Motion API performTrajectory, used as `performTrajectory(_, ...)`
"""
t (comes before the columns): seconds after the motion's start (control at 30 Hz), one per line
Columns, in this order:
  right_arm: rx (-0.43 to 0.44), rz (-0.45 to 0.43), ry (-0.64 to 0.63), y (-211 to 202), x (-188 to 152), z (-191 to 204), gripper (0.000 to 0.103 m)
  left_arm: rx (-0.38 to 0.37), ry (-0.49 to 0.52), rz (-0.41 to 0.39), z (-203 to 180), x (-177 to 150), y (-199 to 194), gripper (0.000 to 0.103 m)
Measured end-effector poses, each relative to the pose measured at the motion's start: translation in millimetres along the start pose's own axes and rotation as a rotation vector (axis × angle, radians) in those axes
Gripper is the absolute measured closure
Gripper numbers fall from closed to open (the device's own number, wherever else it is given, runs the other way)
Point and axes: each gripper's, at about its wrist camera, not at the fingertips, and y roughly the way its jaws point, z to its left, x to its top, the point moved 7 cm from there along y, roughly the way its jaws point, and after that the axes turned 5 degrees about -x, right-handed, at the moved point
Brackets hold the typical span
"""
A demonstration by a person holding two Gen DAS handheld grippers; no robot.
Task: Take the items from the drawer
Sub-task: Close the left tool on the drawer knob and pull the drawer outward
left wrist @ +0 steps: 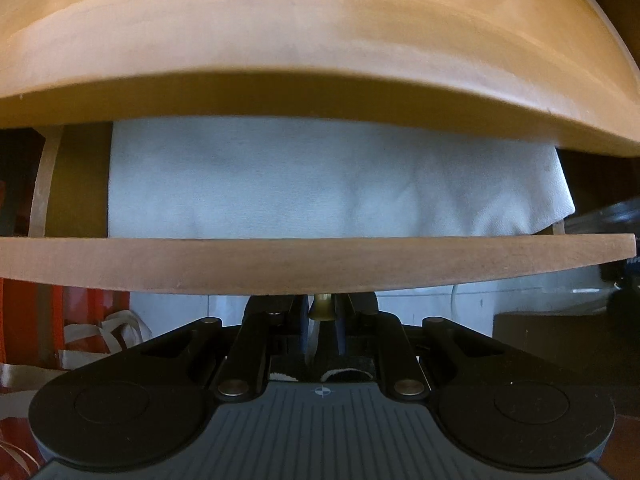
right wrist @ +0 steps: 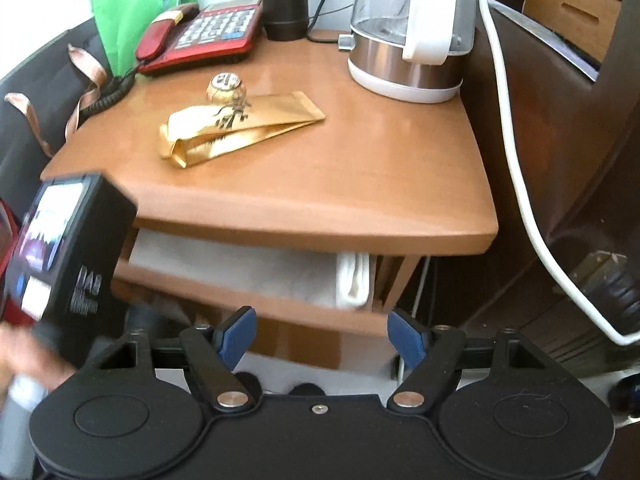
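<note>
Bedside stand (right wrist: 360, 184), drawer (left wrist: 280, 264) cracked open, white cloth (left wrist: 320, 184) inside.
Left gripper (left wrist: 323, 312) pinched on brass knob (left wrist: 322, 306); right gripper (right wrist: 322, 338) wide open, empty. Knob's small, could slip mid-pull.

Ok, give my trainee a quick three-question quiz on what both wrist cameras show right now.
1. True or false: the left gripper is shut on the brass drawer knob.
2. What lies inside the open drawer? A) red telephone B) folded white cloth C) glass kettle
3. Fill in: the right gripper's jaws stand ____.

Key:
1. True; its fingers close on the knob below the drawer front.
2. B; the white cloth fills the drawer, while the telephone and kettle stand on the tabletop.
3. Open, holding nothing.
</note>
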Motion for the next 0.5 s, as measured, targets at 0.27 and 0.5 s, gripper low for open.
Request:
performTrajectory(0.27,0.021,0.021,0.040,11,12,4,0.033,-0.017,0.017,0.017,6,8,-6,0.090)
performTrajectory(0.5,0.033,0.060,0.022,18,-2,13,0.033,-0.013,0.039,0.046,6,7,-6,0.100)
